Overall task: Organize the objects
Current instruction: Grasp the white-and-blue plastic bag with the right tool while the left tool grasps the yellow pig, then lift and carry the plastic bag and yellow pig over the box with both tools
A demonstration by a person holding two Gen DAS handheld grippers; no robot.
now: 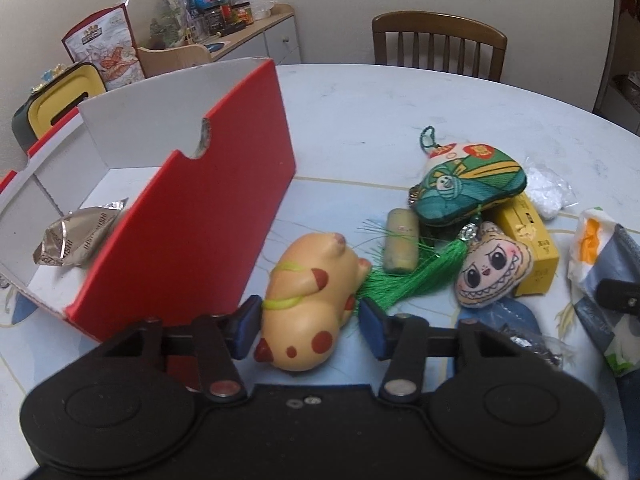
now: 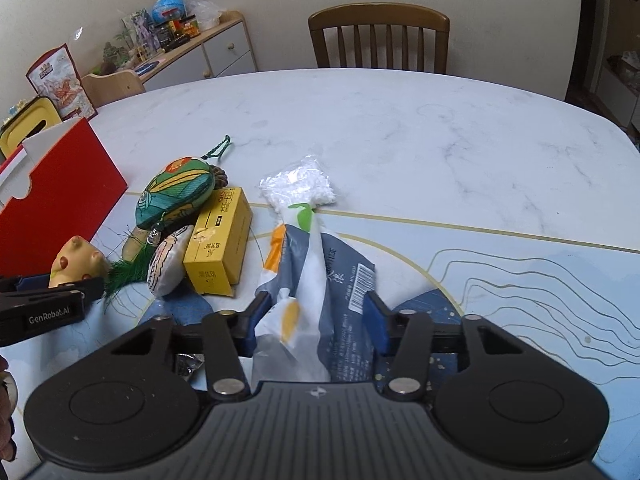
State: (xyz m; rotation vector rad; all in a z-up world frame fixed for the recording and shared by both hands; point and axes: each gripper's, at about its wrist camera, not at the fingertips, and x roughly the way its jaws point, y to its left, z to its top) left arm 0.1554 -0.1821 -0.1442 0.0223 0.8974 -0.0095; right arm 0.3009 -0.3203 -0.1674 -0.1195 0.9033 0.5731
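Between my left gripper's [image 1: 308, 326] blue pads lies the tan spotted animal toy [image 1: 308, 300], on its side on the table [image 1: 380, 120]; the fingers stand apart, the left pad at its flank, the right pad clear of it, so nothing is clamped. Left of the toy sits my red box [image 1: 192, 240], white inside, with a crumpled silver packet [image 1: 76, 240] on its floor. Right of the toy a green tassel [image 1: 404, 276] fans out, touching a small beige cylinder [image 1: 400, 246]. Beyond those, a green embroidered pouch [image 1: 468, 186] leans on a yellow carton [image 1: 536, 248], with a face-printed cushion [image 1: 494, 266] resting against the carton's near side. A white bag of pellets [image 1: 546, 192] lies just behind the carton.

My right gripper [image 2: 316, 322] also stands spread, its pads on either side of a grey-and-white packet [image 2: 320, 280] with orange patches and a barcode; I cannot tell whether either pad touches it. A wooden chair [image 2: 380, 36] stands at the table's far edge.
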